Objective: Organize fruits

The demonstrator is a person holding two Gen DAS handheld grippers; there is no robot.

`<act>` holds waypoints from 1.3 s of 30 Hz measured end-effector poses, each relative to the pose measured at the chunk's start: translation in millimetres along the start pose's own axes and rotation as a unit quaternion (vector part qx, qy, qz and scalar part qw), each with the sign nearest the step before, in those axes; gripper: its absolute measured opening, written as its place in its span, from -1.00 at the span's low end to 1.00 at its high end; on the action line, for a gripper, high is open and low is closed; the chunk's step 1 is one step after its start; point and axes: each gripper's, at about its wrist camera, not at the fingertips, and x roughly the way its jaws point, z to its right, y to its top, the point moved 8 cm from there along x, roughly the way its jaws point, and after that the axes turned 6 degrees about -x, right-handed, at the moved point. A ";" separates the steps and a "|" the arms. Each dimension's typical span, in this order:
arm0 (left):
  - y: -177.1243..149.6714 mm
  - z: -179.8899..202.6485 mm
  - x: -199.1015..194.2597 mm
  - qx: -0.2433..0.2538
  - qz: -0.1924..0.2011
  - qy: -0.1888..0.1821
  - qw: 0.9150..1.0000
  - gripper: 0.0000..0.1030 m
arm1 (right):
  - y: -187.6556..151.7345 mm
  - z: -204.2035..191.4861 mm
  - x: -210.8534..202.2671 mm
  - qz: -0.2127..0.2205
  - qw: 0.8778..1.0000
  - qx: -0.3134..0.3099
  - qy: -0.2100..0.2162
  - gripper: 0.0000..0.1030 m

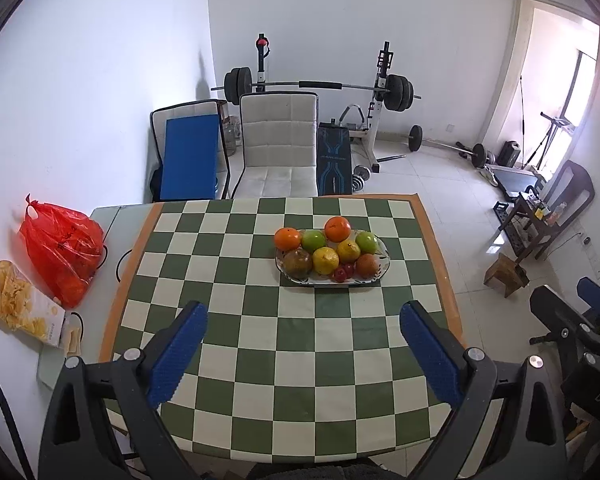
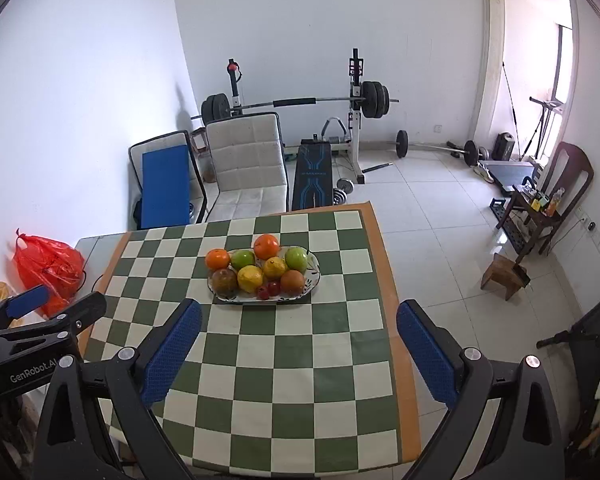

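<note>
Fruits [image 1: 328, 254] fill the plate [image 1: 384, 268]; left claw [image 1: 302, 350] and right claw [image 2: 298, 350] hover spread wide, empty.

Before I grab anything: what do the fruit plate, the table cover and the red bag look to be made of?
Plate: probably glazed ceramic, white, glossy, with painted leaf sprigs on the rim.
Table cover: looks like wipeable vinyl or oilcloth, lying smooth with a slight sheen; could be cloth.
Red bag: thin plastic film, translucent, crinkled and shiny.

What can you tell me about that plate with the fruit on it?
The plate is an oval, white, ceramic-looking dish with dark leafy markings on its rim. It lies flat on the green-and-white checkered tablecloth, past both open grippers and untouched by them. Oranges, green apples, lemons, brownish fruits and small red ones fill it.
</note>
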 end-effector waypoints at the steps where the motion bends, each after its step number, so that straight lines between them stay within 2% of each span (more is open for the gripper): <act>1: 0.3 -0.7 -2.0 0.001 0.002 -0.001 1.000 0.92 | -0.6 -1.8 -6.9 0.003 1.000 -0.001 0.003 0.94; 8: -3.4 0.0 -5.5 -0.002 0.001 -0.003 1.000 0.92 | -1.5 -6.0 -29.3 0.008 1.000 -0.004 0.006 0.94; 16: -1.5 2.3 11.2 -0.006 -0.007 -0.005 1.000 0.92 | -2.6 -2.8 -10.8 -0.003 1.000 -0.002 0.008 0.94; 20: 2.5 3.1 31.8 -0.003 -0.012 -0.005 1.000 1.00 | 1.5 0.8 8.7 -0.004 1.000 -0.004 0.000 0.95; 32: 12.9 -0.3 97.8 -0.002 -0.021 0.025 0.999 1.00 | 7.5 9.0 102.5 -0.030 0.999 -0.005 -0.016 0.95; 39: 13.4 1.2 126.5 0.000 -0.040 0.028 0.999 1.00 | 8.8 13.1 151.2 -0.050 0.999 -0.005 -0.019 0.96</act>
